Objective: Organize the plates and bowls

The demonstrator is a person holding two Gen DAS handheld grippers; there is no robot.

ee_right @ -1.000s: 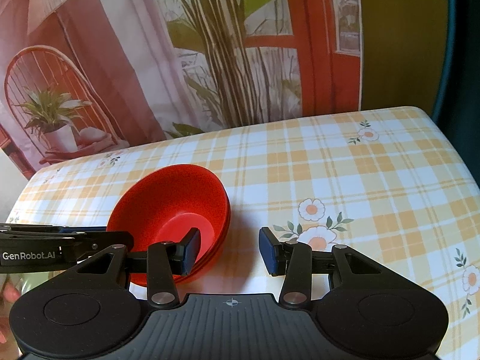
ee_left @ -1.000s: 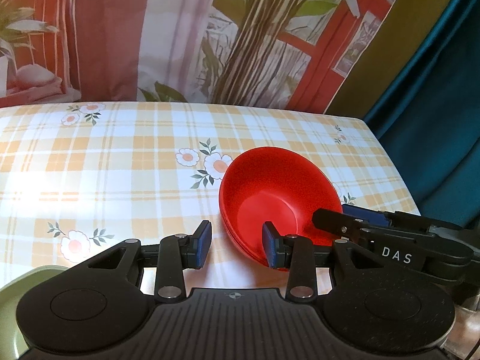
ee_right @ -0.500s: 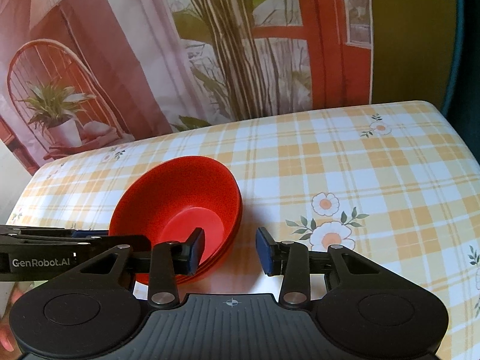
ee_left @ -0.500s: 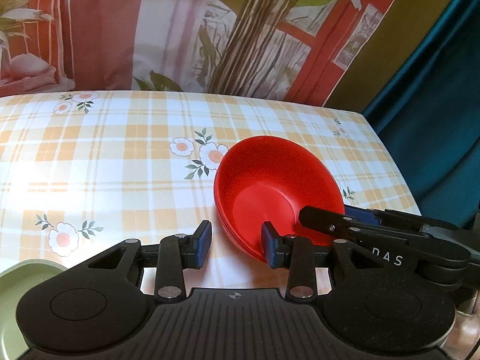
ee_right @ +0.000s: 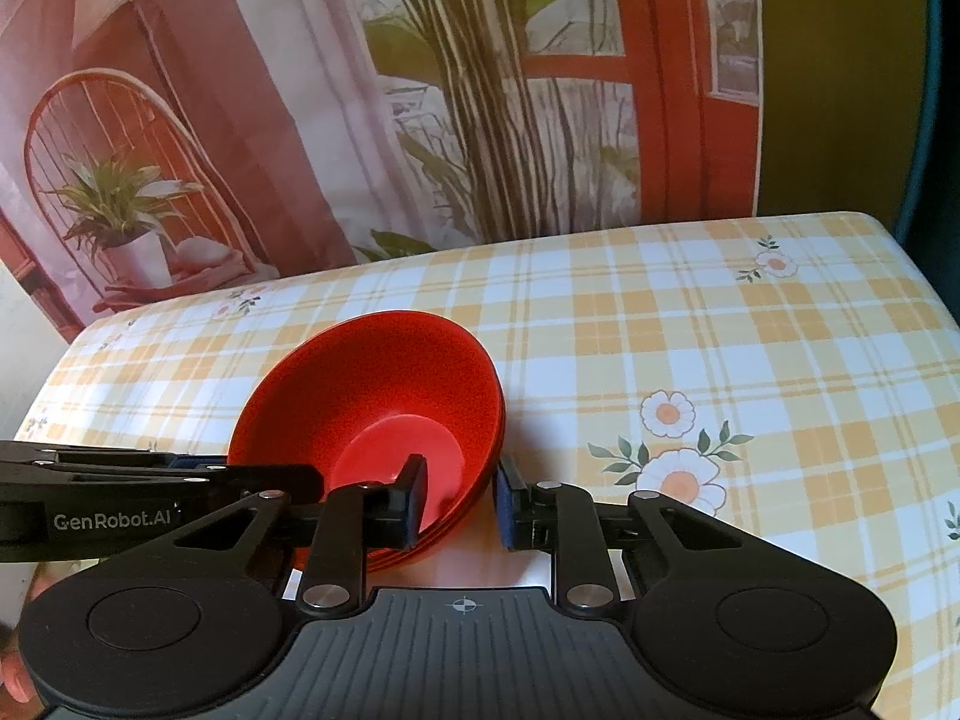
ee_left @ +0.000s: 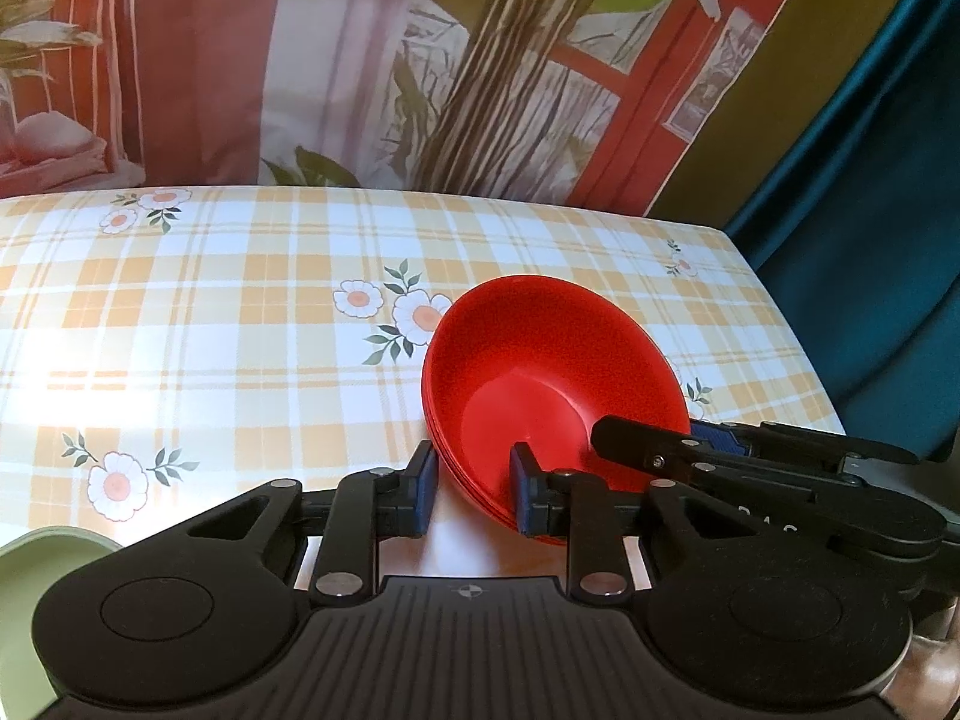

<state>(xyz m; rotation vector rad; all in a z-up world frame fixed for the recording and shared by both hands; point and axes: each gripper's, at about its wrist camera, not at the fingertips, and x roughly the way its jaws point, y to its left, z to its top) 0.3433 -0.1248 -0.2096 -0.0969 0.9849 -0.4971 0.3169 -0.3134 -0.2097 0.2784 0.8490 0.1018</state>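
Note:
A stack of red bowls (ee_left: 558, 384) stands on the checked tablecloth; it also shows in the right wrist view (ee_right: 372, 402). My left gripper (ee_left: 471, 495) straddles the stack's near left rim, one finger inside the bowl and one outside, with a gap on both sides. My right gripper (ee_right: 459, 501) straddles the near right rim the same way, its jaws narrower but not clamped. Each gripper's fingers (ee_left: 690, 456) show in the other's view (ee_right: 180, 471).
A pale green dish (ee_left: 30, 588) sits at the lower left of the left wrist view. The table (ee_right: 720, 330) ends at the right near a dark teal curtain (ee_left: 870, 240). A printed backdrop hangs behind.
Both grippers have moved forward onto the bowl stack's rim, and their jaws have narrowed around it. The stack has not moved.

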